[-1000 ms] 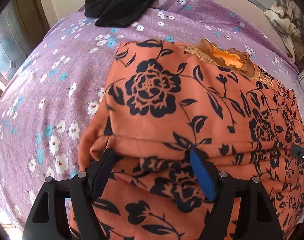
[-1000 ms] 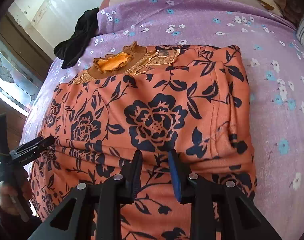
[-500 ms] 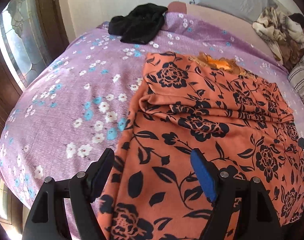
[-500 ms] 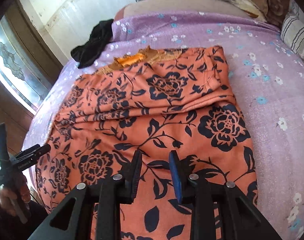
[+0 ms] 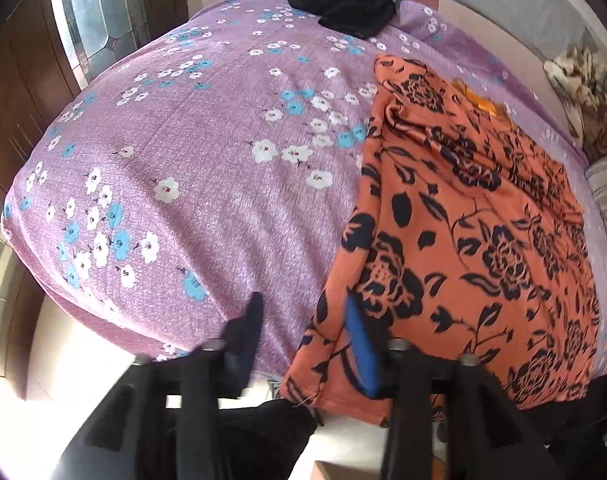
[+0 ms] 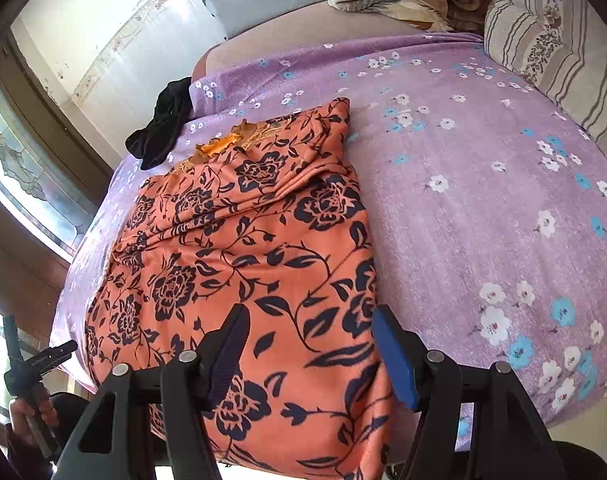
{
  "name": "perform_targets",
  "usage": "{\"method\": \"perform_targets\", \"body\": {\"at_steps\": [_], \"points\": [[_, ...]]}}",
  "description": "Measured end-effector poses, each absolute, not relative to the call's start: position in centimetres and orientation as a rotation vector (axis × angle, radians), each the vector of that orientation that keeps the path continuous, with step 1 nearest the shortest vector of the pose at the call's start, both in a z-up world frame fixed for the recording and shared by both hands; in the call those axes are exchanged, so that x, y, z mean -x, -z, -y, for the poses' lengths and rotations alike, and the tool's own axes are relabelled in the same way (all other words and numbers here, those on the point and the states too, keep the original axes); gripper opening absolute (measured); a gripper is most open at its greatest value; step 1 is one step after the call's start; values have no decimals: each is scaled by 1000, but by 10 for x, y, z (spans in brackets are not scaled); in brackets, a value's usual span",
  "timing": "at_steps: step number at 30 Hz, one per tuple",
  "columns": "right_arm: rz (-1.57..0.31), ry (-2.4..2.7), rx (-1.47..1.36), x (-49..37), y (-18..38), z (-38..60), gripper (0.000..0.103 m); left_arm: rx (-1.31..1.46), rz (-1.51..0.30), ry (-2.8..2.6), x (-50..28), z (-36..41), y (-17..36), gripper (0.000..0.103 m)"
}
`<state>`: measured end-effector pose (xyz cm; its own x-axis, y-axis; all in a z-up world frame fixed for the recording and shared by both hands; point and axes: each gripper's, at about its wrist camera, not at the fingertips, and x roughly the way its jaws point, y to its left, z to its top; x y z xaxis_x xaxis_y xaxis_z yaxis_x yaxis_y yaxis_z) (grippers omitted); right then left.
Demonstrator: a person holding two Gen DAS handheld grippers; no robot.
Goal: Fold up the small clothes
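Bed, 1: purple floral sheet (image 6: 463, 200).
Orange floral garment (image 6: 243, 248), 1: part-folded on the sheet, hem at the near edge.
Black cloth (image 5: 347, 0): far corner.
Striped pillow (image 6: 543, 32), window (image 5: 91, 24).
Left gripper (image 5: 305, 344): jaws just closing, apart, pinching nothing.
Right gripper (image 6: 311, 352): jaws just opening, spread over the hem.

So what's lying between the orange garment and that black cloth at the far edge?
Nothing but bare purple floral bedsheet between the orange garment and the black cloth. The left wrist view shows it plainest.
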<state>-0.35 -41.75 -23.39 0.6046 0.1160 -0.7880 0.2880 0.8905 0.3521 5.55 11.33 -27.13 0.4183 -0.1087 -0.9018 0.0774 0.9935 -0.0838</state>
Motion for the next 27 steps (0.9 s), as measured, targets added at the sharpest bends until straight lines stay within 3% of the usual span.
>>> {"method": "perform_targets", "body": {"at_steps": [1,5,7,8,9,10,13,14,15,17,20,25,26,27], "points": [[-935,103,-484,9,236,420,68,28,-1153,115,-54,-116,275,9],[-971,106,-521,26,245,427,68,88,-1199,175,-47,-125,278,10],[-990,95,-549,33,250,429,68,70,-1249,207,-48,-119,283,31],[-1000,90,-559,36,252,430,68,65,-1256,207,-47,-116,285,55],[-1009,88,-566,38,254,430,68,60,-1246,205,-46,-114,286,71],[-1021,90,-571,39,256,430,68,52,-1236,208,-47,-111,286,74],[-1055,95,-579,41,261,432,68,52,-1252,200,-53,-106,293,74],[-1067,98,-584,42,264,433,68,61,-1246,208,-53,-105,293,69],[-1078,102,-590,42,266,435,68,62,-1244,230,-53,-102,293,49],[-1100,105,-612,43,272,439,68,30,-1255,259,-53,-94,296,29],[-1120,101,-673,45,282,446,68,5,-1240,278,-53,-86,296,19],[-1137,30,-718,43,290,437,67,24,-1251,321,-56,-81,295,20],[-1149,12,-698,41,289,431,62,32,-1256,326,-60,-80,294,27],[-1165,-4,-686,41,289,426,57,50,-1267,337,-62,-79,295,41]]}}
